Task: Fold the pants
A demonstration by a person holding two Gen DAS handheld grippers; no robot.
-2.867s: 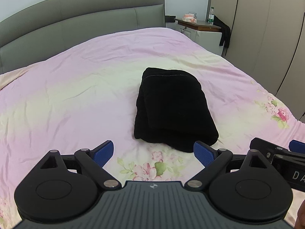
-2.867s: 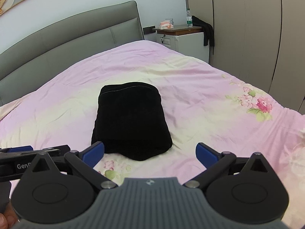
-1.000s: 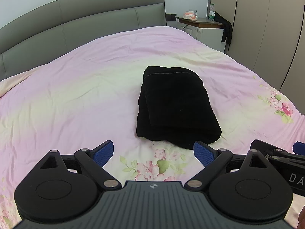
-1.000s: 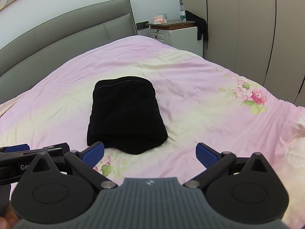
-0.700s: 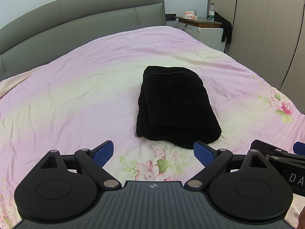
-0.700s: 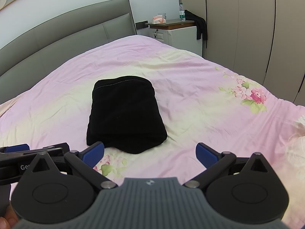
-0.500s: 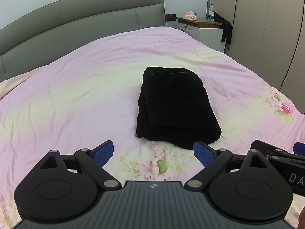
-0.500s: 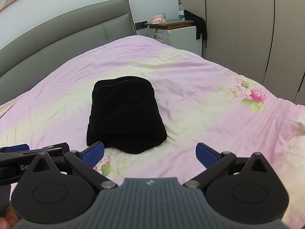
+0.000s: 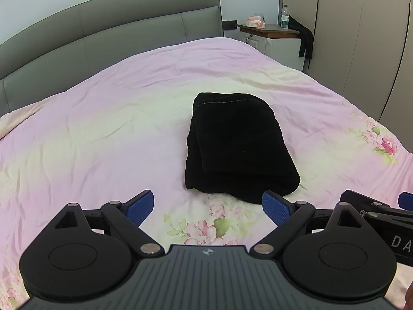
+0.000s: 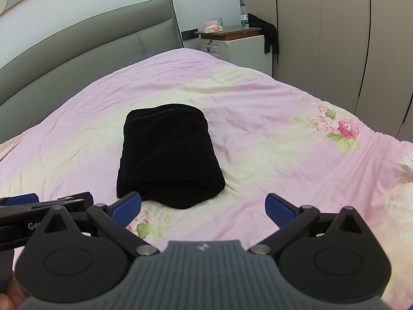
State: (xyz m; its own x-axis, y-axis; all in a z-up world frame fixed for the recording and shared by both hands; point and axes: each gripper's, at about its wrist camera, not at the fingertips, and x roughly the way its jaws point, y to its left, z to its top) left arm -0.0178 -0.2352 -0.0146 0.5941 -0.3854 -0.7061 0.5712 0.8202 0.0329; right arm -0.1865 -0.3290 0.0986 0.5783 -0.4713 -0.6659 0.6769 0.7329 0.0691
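Observation:
The black pants (image 9: 237,144) lie folded into a compact stacked rectangle in the middle of the pink bed cover (image 9: 103,134); they also show in the right wrist view (image 10: 167,155). My left gripper (image 9: 208,205) is open and empty, held above the bed just short of the pants' near edge. My right gripper (image 10: 202,206) is open and empty, also just short of the near edge, to the right of the left one. Neither touches the pants.
A grey padded headboard (image 9: 103,38) runs along the far side. A white nightstand (image 9: 281,44) with a bottle and a tissue box stands at the far right, beside beige wardrobe doors (image 9: 361,38). The bed's right edge (image 10: 387,139) is nearby.
Compared with 2.9 s ago both grippers have drawn back and risen a little from the folded pants. Over the last second nothing has visibly moved.

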